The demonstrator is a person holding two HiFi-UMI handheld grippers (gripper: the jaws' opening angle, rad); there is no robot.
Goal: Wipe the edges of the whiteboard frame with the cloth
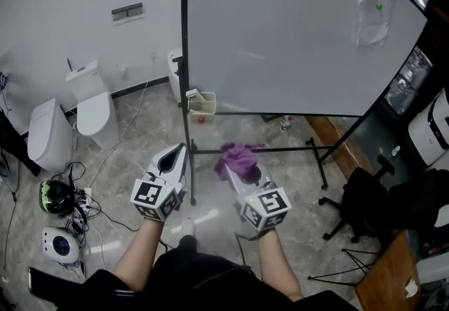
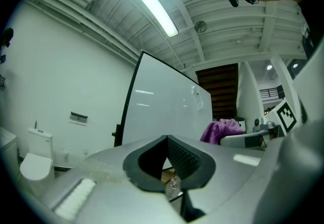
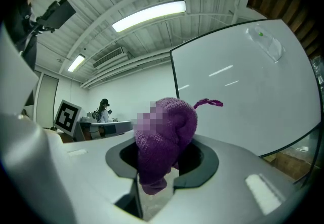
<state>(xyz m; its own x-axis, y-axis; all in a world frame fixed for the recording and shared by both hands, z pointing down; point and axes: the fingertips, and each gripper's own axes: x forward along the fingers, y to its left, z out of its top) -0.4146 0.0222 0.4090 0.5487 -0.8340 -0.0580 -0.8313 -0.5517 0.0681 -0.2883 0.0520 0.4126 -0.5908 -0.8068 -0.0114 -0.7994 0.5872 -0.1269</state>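
We hold the right tool (image 1: 237, 175) closed on the purple cloth (image 1: 237, 157), which bunches out of its jaws below the whiteboard (image 1: 295, 29), near the black frame (image 1: 185, 36). We cannot tell whether cloth and frame touch. Our left tool (image 1: 181, 150) has its jaws together on nothing, just beside the frame's left post.

Head view looks steeply down, whiteboard (image 1: 280, 29) filling its upper right; both gripper views face upward from low, sharing that whiteboard
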